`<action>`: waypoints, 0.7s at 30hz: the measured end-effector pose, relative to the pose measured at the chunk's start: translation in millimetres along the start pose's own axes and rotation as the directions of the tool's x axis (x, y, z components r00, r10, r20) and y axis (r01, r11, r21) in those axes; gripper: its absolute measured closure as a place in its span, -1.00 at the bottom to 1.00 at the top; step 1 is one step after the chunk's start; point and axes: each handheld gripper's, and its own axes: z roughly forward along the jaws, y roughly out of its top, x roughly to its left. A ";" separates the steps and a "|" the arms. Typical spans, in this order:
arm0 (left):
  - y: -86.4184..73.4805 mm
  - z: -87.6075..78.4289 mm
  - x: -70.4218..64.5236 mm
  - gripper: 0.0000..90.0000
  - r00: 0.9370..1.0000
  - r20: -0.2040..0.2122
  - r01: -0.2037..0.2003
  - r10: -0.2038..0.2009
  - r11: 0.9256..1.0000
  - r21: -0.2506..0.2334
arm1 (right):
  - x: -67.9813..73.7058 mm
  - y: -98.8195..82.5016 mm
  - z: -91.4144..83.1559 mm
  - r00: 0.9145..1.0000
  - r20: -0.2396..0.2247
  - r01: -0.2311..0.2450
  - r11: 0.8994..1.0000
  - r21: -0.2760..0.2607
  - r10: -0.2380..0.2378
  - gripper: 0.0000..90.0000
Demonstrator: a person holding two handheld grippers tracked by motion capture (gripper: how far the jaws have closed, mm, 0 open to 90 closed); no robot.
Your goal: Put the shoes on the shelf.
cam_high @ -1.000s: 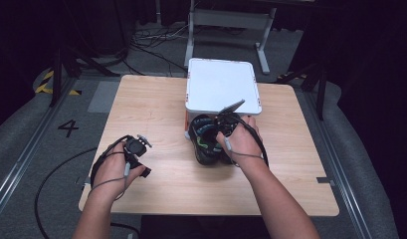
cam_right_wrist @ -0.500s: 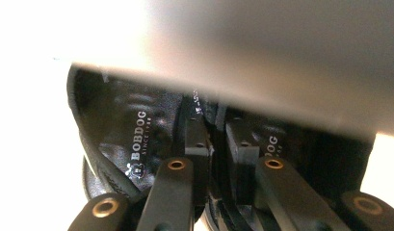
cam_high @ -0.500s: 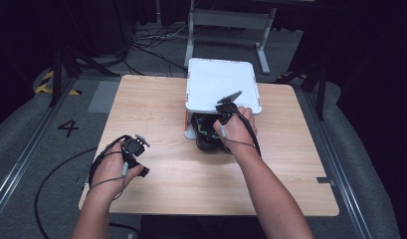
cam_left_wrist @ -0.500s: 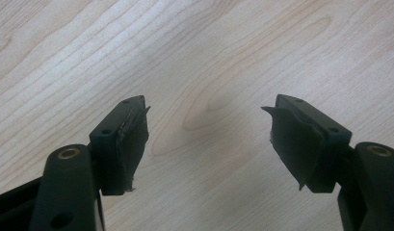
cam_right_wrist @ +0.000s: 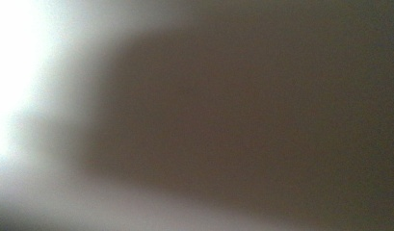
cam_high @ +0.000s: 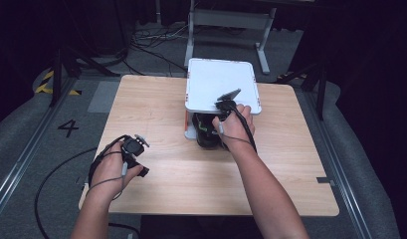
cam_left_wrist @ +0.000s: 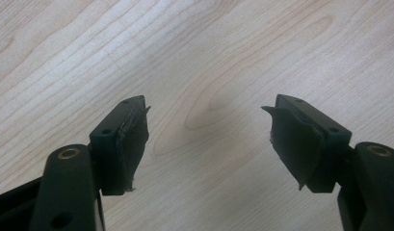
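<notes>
A dark black object with a green patch sits half under the front edge of a white raised platform on the wooden table. My right gripper reaches down onto that object, and the hand covers its jaws. Its jaws have just been opening a little; I cannot see whether anything is between them. The right gripper view is a close blur of dark and white. My left gripper rests at the table's left front; its jaws stand wide apart over bare wood with nothing between them.
The platform stands on short legs at the table's far middle. Cables trail from both grippers off the table's front left. Beyond the table are a metal frame, floor cables and a floor mark "4".
The right hand has pushed away from the person, and the dark object now lies further under the white platform. The left hand has stayed put.
</notes>
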 end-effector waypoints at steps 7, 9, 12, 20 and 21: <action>1.5 0.4 -3.1 -0.34 1.000 -0.001 -0.005 0.005 1.000 0.001 | -1.7 -5.1 -4.4 1.000 -0.008 0.015 0.998 -0.065 -0.016 0.48; 2.2 0.6 -3.7 -0.34 1.000 -0.005 -0.007 0.007 1.000 0.000 | -3.7 -7.5 -8.5 0.999 -0.046 0.002 0.995 -0.095 -0.006 0.36; 4.6 1.7 -6.2 -0.34 1.000 -0.005 -0.012 0.012 1.000 0.008 | -5.0 -12.5 -19.8 0.996 -0.091 0.011 0.988 -0.154 -0.025 0.21; 17.4 4.0 -20.5 -0.33 0.998 0.007 -0.063 0.063 0.998 -0.009 | -17.4 -44.7 -56.9 0.971 -0.189 0.094 0.960 -0.264 -0.147 0.22; 19.6 4.5 -22.3 -0.32 0.997 0.005 -0.073 0.073 0.997 -0.018 | -20.2 -49.8 -61.5 0.967 -0.184 0.117 0.951 -0.286 -0.174 0.23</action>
